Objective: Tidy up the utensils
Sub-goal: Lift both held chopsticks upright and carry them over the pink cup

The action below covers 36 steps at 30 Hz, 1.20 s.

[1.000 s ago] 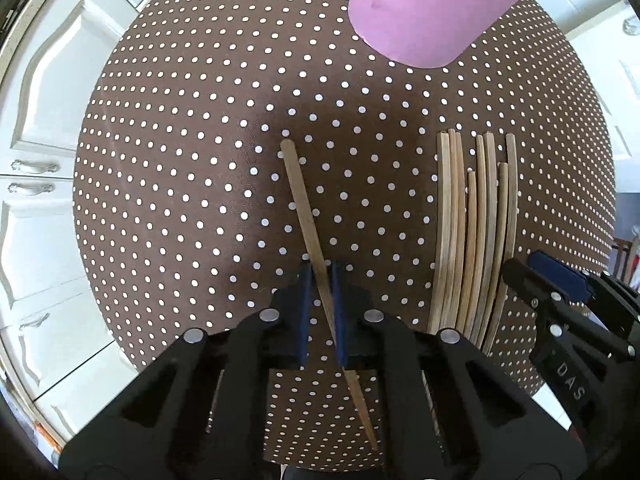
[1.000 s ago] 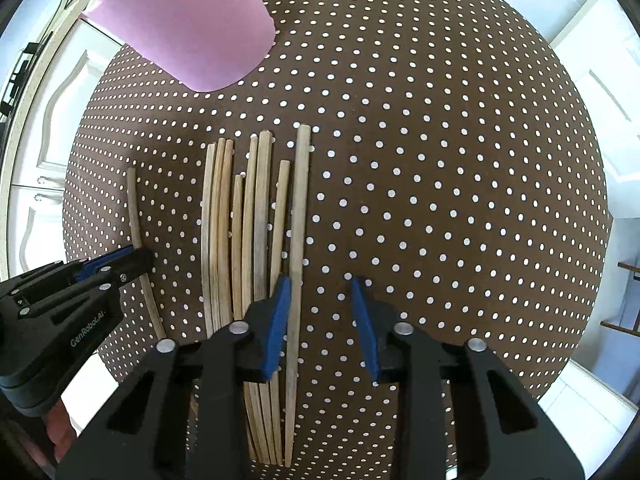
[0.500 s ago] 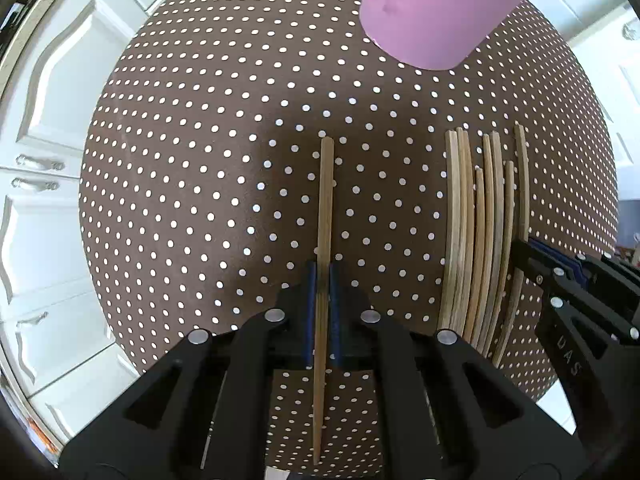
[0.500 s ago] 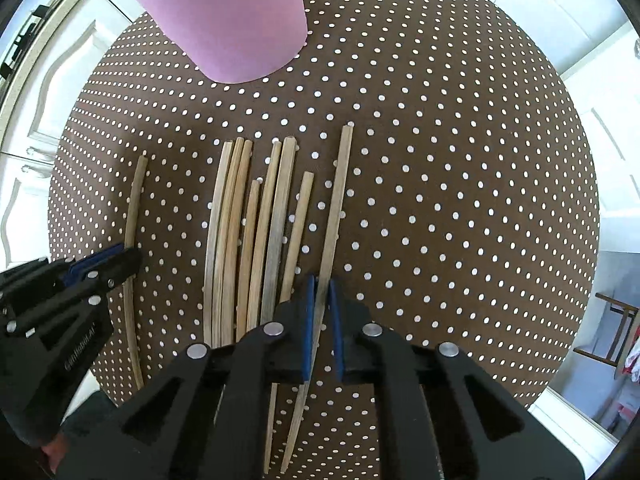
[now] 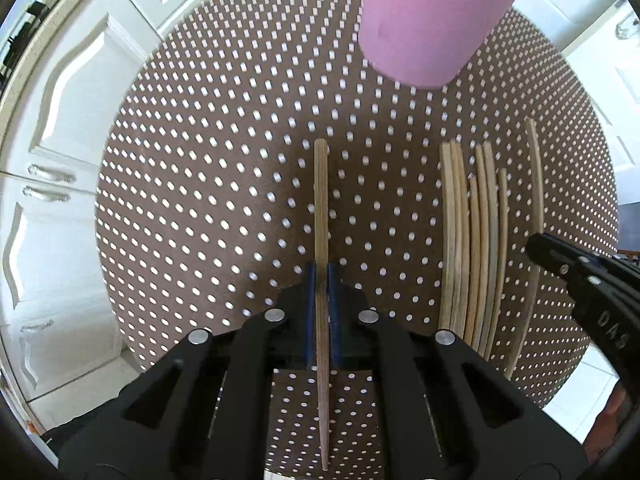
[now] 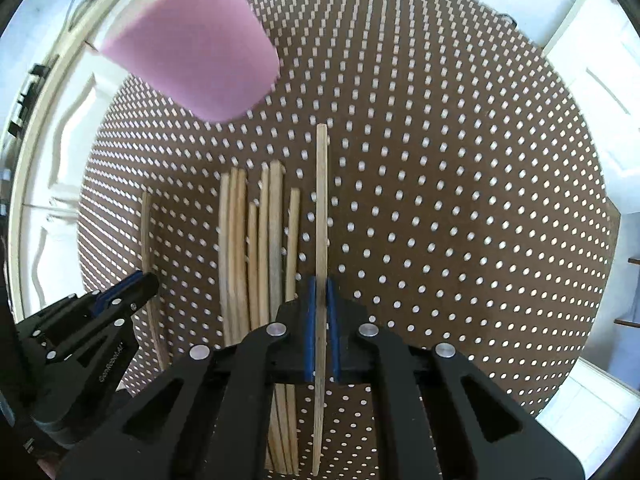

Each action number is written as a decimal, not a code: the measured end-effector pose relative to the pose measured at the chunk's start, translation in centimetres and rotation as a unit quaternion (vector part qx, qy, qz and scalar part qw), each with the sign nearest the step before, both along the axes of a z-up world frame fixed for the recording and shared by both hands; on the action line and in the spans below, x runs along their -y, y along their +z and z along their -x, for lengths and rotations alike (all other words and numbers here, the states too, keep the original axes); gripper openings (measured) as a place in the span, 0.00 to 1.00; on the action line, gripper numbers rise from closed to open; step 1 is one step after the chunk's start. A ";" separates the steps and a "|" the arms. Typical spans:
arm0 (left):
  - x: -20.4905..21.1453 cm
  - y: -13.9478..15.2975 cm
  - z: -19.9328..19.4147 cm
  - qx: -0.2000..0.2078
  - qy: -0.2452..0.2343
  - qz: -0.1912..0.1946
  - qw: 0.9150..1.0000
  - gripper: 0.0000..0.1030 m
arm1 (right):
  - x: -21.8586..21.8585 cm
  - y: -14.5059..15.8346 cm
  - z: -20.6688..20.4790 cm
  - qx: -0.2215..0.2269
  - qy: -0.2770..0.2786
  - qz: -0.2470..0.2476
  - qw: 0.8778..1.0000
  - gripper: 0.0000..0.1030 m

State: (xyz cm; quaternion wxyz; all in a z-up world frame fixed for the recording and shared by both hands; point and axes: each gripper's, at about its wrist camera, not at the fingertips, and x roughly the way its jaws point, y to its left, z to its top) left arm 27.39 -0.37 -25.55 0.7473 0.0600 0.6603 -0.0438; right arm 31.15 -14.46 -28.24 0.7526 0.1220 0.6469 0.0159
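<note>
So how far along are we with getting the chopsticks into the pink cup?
Early. No chopstick can be seen in the pink cup, though its inside is hidden. In hand: the left gripper is shut on one chopstick, and the right gripper, jaws just closed, is shut on another. Left: both of those go to the cup, then the bundle on the dotted tablecloth.

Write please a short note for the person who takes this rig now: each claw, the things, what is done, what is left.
Left claw: shut on one chopstick, off the pile.
Right claw: shut on another chopstick; its jaws have just been closing.
Six chopsticks lie in a row on the dotted tablecloth.
Pink cup stands behind them.
Done: two picked up. No chopstick is seen in the cup; its inside is hidden.
Left: probably both go in the cup, then the rest.
</note>
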 end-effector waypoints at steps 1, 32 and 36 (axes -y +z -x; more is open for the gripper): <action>0.0 0.6 0.1 0.008 -0.001 0.001 1.000 0.06 | 0.3 0.5 0.1 0.011 -0.005 -0.002 1.000 0.04; -0.8 20.3 -7.2 0.281 0.023 0.090 0.955 0.06 | 2.4 20.9 -4.6 0.374 -0.056 -0.022 0.925 0.04; -0.4 21.8 -8.5 0.307 0.038 0.100 0.946 0.06 | 2.8 22.1 -5.4 0.406 -0.055 -0.025 0.912 0.04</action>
